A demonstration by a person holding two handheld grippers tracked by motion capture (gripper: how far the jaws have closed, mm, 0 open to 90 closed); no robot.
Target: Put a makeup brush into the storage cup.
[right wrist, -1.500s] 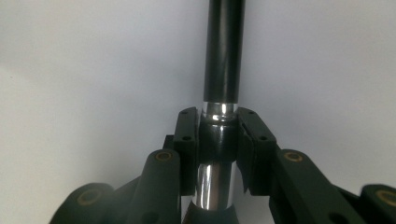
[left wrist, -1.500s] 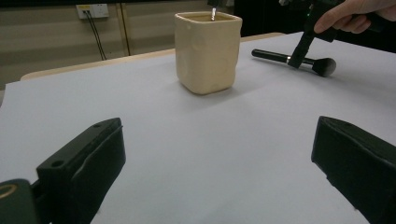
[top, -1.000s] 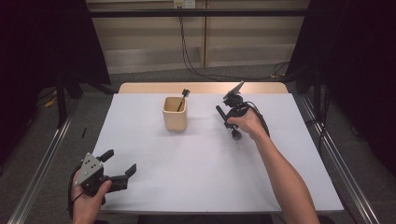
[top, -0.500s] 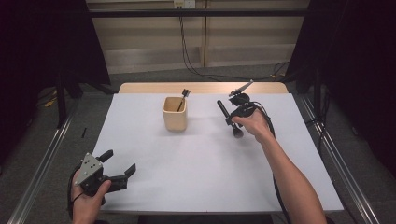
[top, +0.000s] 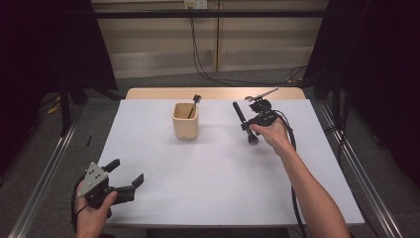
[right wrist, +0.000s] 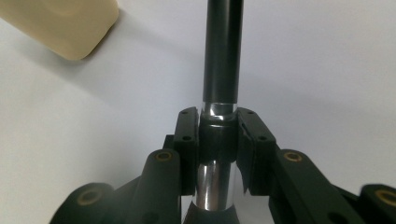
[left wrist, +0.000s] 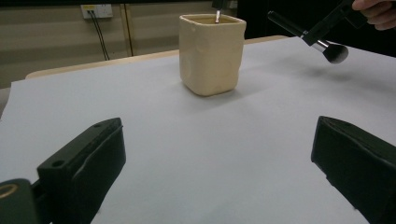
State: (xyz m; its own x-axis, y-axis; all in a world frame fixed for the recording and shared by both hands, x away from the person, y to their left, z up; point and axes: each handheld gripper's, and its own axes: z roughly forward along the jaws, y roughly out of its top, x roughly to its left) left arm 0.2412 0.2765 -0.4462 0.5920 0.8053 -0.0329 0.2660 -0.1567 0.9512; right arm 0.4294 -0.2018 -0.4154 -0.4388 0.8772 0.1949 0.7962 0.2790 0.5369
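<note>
We hold the makeup brush [top: 243,122] to the right of the beige cup [top: 185,120], the right gripper [right wrist: 218,135] clamped on its silver collar, probably to drop it inside. The left gripper [top: 127,179], open and empty, waits well before the cup.

The makeup brush [right wrist: 222,56] has a black handle, a shiny silver ferrule and dark bristles. The square cup [top: 185,120] is cream. Both claws, left claw [top: 130,174] and right claw [right wrist: 219,135], are black. The surface [top: 208,173] looks plain white, perhaps faintly lilac, with a pale wooden far edge.
</note>
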